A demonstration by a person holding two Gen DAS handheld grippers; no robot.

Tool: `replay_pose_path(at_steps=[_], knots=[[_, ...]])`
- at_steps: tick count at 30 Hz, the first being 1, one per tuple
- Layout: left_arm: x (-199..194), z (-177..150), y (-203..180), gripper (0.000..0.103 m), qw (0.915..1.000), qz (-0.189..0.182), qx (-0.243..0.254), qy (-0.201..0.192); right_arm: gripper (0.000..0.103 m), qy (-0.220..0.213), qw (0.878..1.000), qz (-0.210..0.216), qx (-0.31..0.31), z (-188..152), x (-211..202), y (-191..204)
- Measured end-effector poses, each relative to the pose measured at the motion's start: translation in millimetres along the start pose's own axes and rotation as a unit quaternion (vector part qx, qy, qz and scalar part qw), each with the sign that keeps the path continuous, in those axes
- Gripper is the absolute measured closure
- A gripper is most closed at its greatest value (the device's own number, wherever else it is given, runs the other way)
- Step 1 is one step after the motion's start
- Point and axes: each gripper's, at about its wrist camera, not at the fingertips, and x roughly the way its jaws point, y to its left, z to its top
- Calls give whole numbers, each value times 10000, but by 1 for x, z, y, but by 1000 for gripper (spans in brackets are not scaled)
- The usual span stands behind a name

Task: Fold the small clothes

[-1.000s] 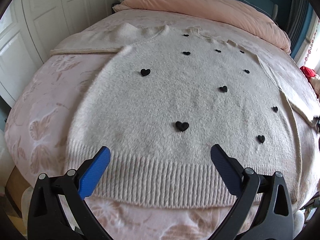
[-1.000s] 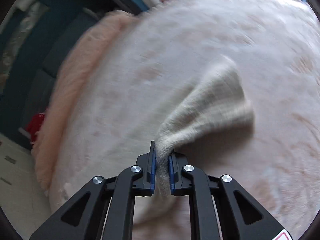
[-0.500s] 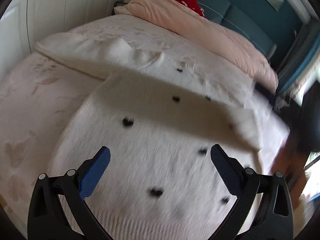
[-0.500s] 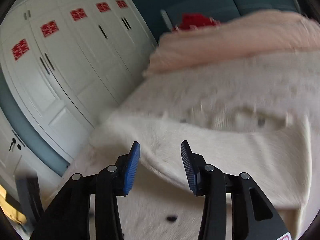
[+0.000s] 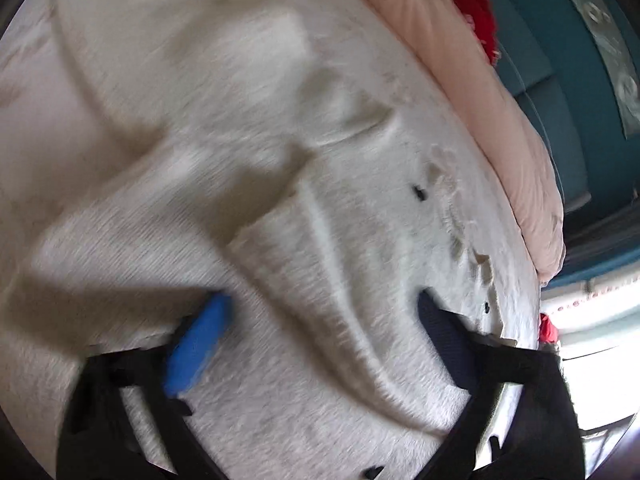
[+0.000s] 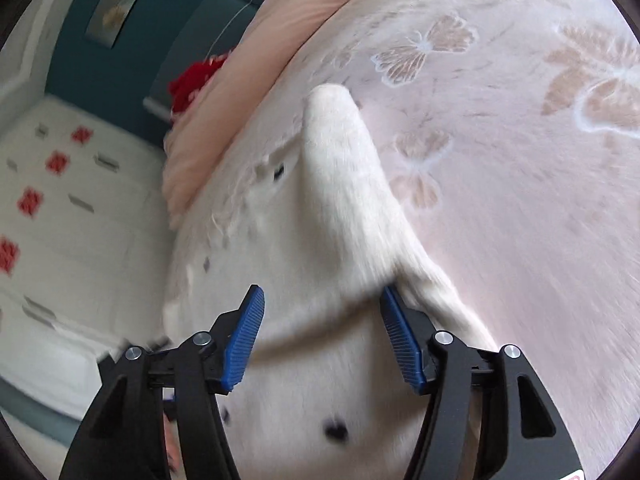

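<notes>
A cream fuzzy sweater (image 5: 304, 208) with small black hearts lies on the pink bed. One sleeve (image 5: 288, 264) is folded across its body. My left gripper (image 5: 320, 332) is open and low over the sweater near the folded sleeve's cuff, with cloth between its fingers; the view is blurred. In the right wrist view the sweater (image 6: 320, 248) shows its folded shoulder as a point (image 6: 332, 104). My right gripper (image 6: 322, 336) is open and empty just above the sweater's body.
The bed cover (image 6: 520, 160) is pink with butterfly patterns. A peach quilt (image 5: 460, 64) lies along the teal headboard (image 5: 560, 92), with a red item (image 5: 476, 12) on it. White wardrobe doors (image 6: 60, 200) stand beside the bed.
My right gripper carried the sleeve across the sweater, let it go and opened wide. My left gripper moved forward and down over the sweater, close to the folded sleeve.
</notes>
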Motion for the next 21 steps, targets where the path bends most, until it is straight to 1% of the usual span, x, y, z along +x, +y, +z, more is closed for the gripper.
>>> replay_pose_path(at_steps=[1,2,3,4,5,6,7,8,9,10,11,12,13,14,15,17,18,19,20,21], knots=[[5,4,-12,82,9995,-95,277,98,53,-57,9999,42,132,7,6,-1],[7,7,-19,94,9988,-212,420,161,92,-168,9996,109,211,17,8,5],[3,12,-29,94,9980,-273,557,72,95,-254,9993,136,225,22,6,7],[-3,14,-34,95,9970,-331,684,-112,95,-599,9974,348,217,30,-7,16],[-16,20,-47,95,9937,-504,909,-407,95,-806,9955,481,144,32,-16,19],[-27,24,-56,95,9902,-626,1087,-613,95,-1068,9925,598,-29,36,-32,28],[-34,28,-60,95,9873,-719,1202,-753,96,-1221,9904,638,-133,35,-41,30],[-35,30,-61,94,9851,-782,1285,-832,97,-1350,9891,517,-284,32,-47,25],[-29,29,-58,94,9848,-683,1366,-829,97,-1281,9906,308,-356,29,-41,19],[-11,27,-51,94,9860,-443,1461,-677,97,-1041,9937,-101,-409,24,-27,8],[5,23,-42,94,9873,-249,1490,-499,97,-554,9958,-631,-359,15,-3,-14],[25,18,-31,95,9886,10,1481,-266,98,-273,9961,-781,-298,9,10,-25],[43,10,-17,94,9896,176,1426,-54,99,-339,9967,-658,-322,4,9,-28],[39,6,-7,92,9897,40,1421,-168,97,-412,9958,-693,-441,2,0,-23],[35,2,-3,92,9891,-108,1427,-350,93,-375,9946,-809,-531,2,-2,-18],[34,1,2,92,9902,-258,1317,-387,91,-387,9897,-1092,-842,-5,-15,-7],[33,1,3,92,9902,-324,1292,-418,88,-485,9866,-1224,-964,-6,-21,-3],[35,1,4,92,9901,-380,1276,-446,86,-751,9816,-1351,-1125,-10,-33,4],[35,-2,6,91,9895,-447,1277,-509,85,-939,9790,-1349,-1210,-13,-41,6],[36,-3,8,91,9888,-494,1287,-572,85,-1095,9772,-1289,-1282,-6,-47,16]])
